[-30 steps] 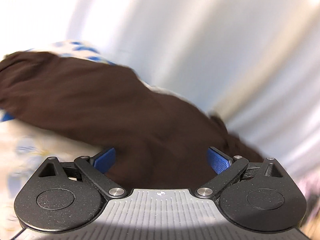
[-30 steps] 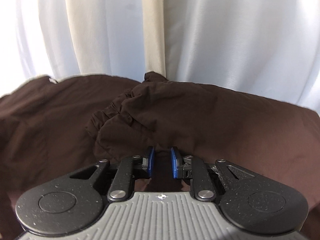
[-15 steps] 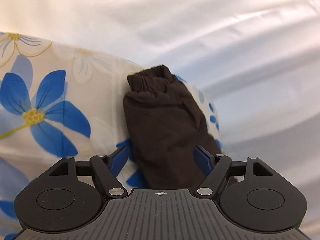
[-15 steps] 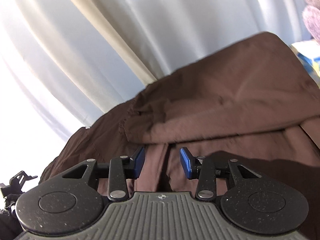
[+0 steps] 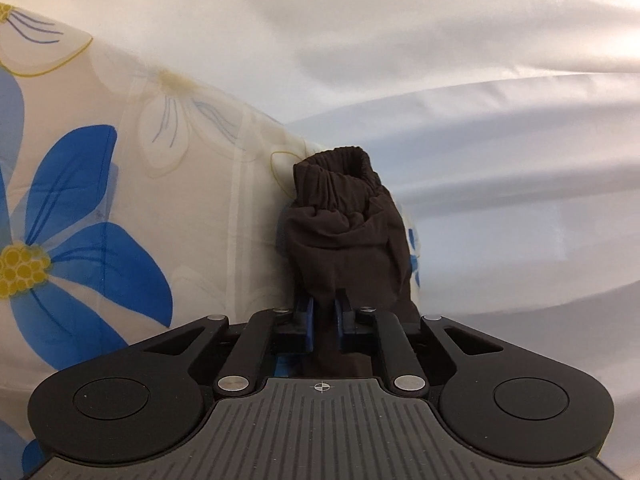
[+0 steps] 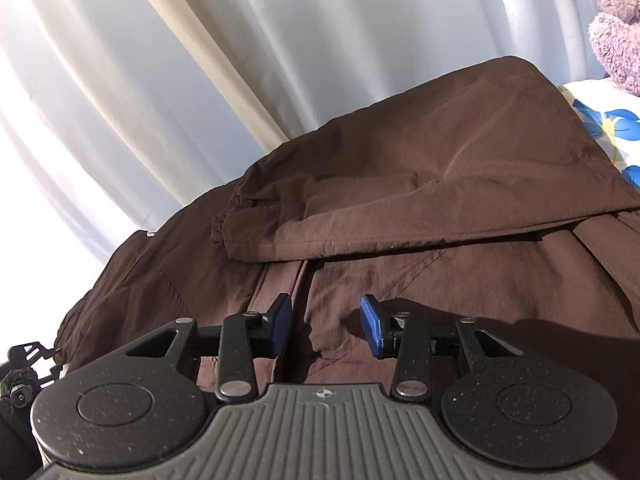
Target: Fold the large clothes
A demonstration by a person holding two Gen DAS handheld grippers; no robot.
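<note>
A dark brown jacket (image 6: pixel 420 280) lies spread on the floral bed sheet (image 6: pixel 612 124), with one sleeve (image 6: pixel 420 188) folded across its body. My right gripper (image 6: pixel 326 326) is open just above the jacket's front, holding nothing. In the left wrist view my left gripper (image 5: pixel 322 318) is shut on the other brown sleeve (image 5: pixel 344 236), whose elastic cuff (image 5: pixel 332 168) points away from me over the sheet (image 5: pixel 120 200).
White curtains (image 6: pixel 240 60) hang behind the bed and fill the right of the left wrist view (image 5: pixel 500 160). A purple plush toy (image 6: pixel 616 28) sits at the far right edge. A dark object (image 6: pixel 20 384) sits at the lower left.
My left gripper swung from the jacket body to the sleeve and closed on it. My right gripper let go of the folded sleeve, opened wide and pulled back.
</note>
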